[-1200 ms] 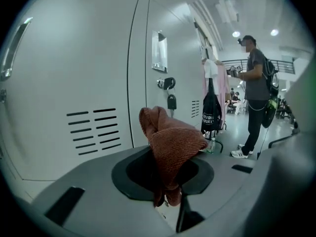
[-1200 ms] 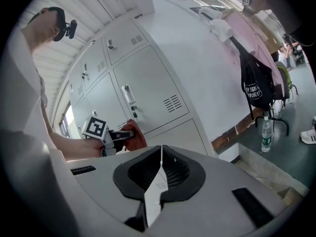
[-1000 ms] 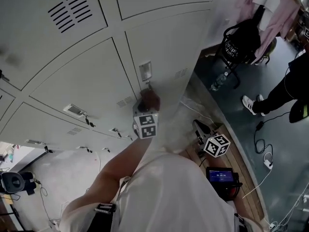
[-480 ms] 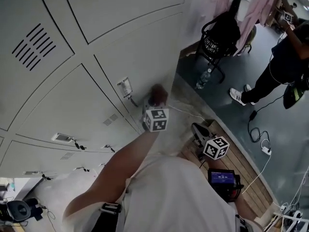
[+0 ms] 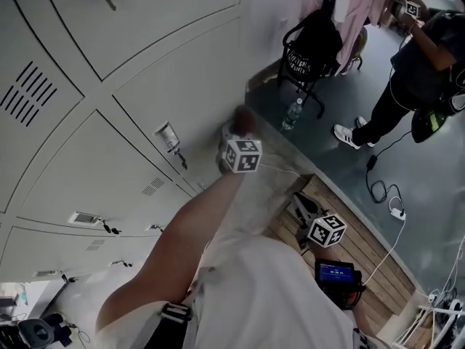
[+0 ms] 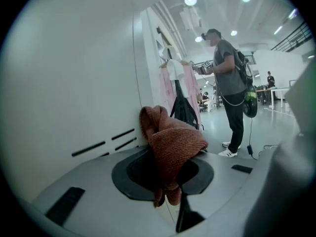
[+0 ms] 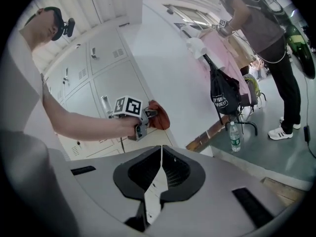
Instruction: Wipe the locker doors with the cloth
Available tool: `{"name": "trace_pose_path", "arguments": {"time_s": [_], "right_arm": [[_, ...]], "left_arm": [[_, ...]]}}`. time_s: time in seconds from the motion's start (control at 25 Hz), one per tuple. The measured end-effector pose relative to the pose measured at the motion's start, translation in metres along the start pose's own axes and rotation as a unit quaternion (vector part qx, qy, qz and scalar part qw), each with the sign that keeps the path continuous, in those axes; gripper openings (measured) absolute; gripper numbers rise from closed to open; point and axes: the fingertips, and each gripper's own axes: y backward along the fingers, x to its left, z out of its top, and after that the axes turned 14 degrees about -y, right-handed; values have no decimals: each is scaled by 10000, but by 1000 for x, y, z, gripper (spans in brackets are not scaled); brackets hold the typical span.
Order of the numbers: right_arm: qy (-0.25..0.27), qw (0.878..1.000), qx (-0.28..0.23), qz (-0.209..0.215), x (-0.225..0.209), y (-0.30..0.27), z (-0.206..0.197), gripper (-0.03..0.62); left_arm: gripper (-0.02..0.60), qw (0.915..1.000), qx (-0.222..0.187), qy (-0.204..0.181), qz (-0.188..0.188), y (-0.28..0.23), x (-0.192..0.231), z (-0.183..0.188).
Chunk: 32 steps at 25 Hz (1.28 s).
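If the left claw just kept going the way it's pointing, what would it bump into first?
Probably the locker door: the brown cloth clamped in the left claw looks close against it, though depth is unclear.

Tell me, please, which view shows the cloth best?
The left gripper view: the cloth fills its centre, clamped in the jaws. The right gripper view shows it small and distant; the head view shows only a sliver past the marker cube.

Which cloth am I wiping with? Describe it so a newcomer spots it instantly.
Start at the wall of pale grey metal lockers. At its right end, the left tongs are shut on a bunched rust-brown knitted cloth. It is the only brown, woolly thing there; the pink garments hanging beyond are far paler.
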Motion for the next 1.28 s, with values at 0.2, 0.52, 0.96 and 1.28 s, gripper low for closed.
{"name": "trace_pose_path", "arguments": {"time_s": [0.2,0.52,0.96,1.28], "right_arm": [[93,9998,83,165,7,-2,2,20],[214,9969,526,550,23,-17,-15,20],[356,9891,1020,999,48,-41,-39,20],[402,9864,1180,1068,52,-50,-47,20]], "left_arm": [[80,9988,-52,449,179,16,14,8],[80,9922,155,1080,606,75,41,-44],[80,9875,267,982,1205,193,92,-116],[80,9862,-300,435,1567,247,144,-58]]}}
